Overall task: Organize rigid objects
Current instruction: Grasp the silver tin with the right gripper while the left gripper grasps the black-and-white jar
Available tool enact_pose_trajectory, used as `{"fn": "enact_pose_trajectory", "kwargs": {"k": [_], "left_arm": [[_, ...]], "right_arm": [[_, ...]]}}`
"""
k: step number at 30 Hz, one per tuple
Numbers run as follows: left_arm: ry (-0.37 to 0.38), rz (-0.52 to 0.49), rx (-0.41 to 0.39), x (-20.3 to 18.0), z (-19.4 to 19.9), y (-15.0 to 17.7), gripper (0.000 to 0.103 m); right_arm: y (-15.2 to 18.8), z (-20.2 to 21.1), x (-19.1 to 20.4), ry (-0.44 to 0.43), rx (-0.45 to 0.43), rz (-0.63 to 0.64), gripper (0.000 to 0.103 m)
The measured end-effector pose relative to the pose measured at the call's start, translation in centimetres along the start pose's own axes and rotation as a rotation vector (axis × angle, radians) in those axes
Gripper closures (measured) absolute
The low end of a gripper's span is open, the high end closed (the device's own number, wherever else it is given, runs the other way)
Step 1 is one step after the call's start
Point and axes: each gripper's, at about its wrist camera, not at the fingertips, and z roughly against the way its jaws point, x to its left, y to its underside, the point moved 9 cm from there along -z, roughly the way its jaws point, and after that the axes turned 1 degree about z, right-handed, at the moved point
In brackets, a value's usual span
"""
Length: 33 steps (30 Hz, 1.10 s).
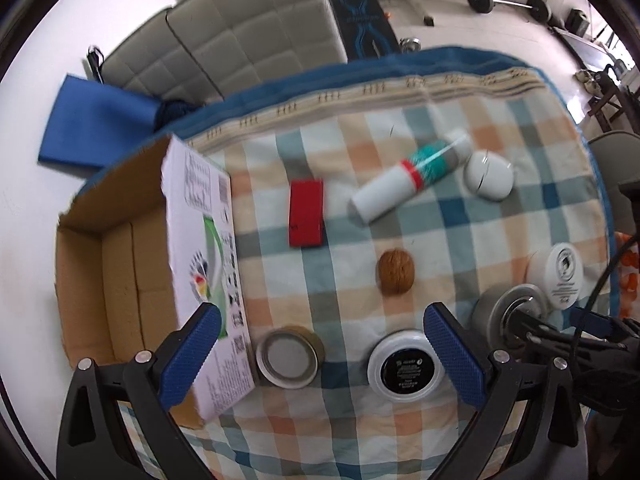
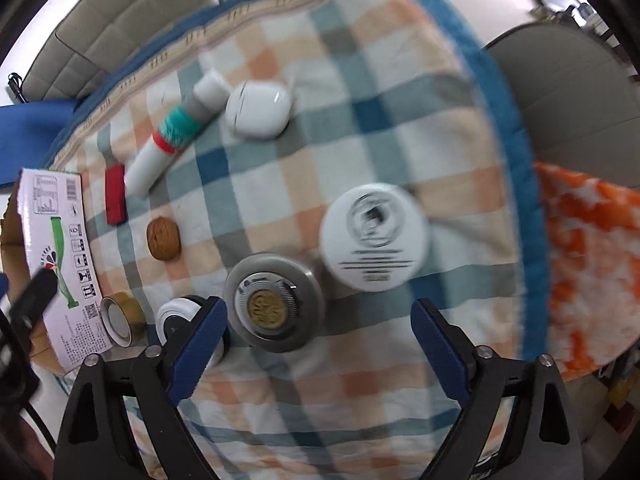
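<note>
While you hold both tools above the checked cloth, the scene reads so:
Left gripper point(image 1: 322, 354): your blue fingers stand spread wide with nothing between them, hovering over the near part of the cloth
Black-lidded jar point(image 1: 406, 366): white-rimmed, lying just inside your left gripper's right finger
Small tin point(image 1: 289, 359): round, on its side with a pale disc facing up, just beside the box wall, between your left fingers
Walnut point(image 1: 395, 271): alone on the cloth, beyond the black-lidded jar
Red block point(image 1: 306, 213): flat on the cloth near the box, left of the tube
Tube point(image 1: 410, 176): white with a red band and teal section, lying slantwise, its cap end near the white case
White case point(image 1: 489, 174): rounded and shut, just beside the tube's cap
Cardboard box point(image 1: 120, 264): open at your left on the cloth's edge, its printed flap point(image 1: 208, 264) standing beside the tin
Right gripper point(image 2: 319, 350): your fingers are likewise wide apart and hold nothing
Grey round case point(image 2: 274, 306): gold disc at its centre, just inside your right gripper's left finger
White jar point(image 2: 376, 236): printed lid up, just beyond the grey round case; whether they touch is unclear
Checked cloth point(image 2: 360, 60): blue-bordered, spread under all the items
Orange patterned fabric point(image 2: 592, 264): past the cloth's right edge
Blur: both views are smeared
</note>
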Motion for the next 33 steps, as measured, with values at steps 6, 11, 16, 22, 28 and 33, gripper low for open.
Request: {"fn": "enact_pose_trajectory", "kwargs": {"k": [6,11,16,22,28,33], "left_arm": [[-0.009,0.078,0.067,1.5,-2.9,2.1,0.000],[0.005,0.128,0.101,2.5,-3.8,4.0,0.000],[0.053,0.161,0.106,2.5,-3.8,5.6,0.000],[0.091,0.167,0.094,2.3,-2.9,6.5,0.000],[0.133,0.178,0.065,1.4,-1.4,8.8,0.000],[0.162,0.186,0.084,-0.6,-1.3,11.5,0.000]], "right_arm": [[1.4,-5.4,3.2,-0.060,0.097,0.004,0.017],[2.3,-9.0,6.1,-0.064,0.171,0.056,0.029],[3.6,-10.2,6.5,-0.085,0.149,0.084,0.033],[6.3,-12.2,5.0,-0.263,0.202,-0.019,0.040],[11.2,-12.9,1.4,-0.310,0.246,-0.078,0.045],[12.4,-10.9,-1.0,-0.201,0.139,-0.074,0.031]]}}
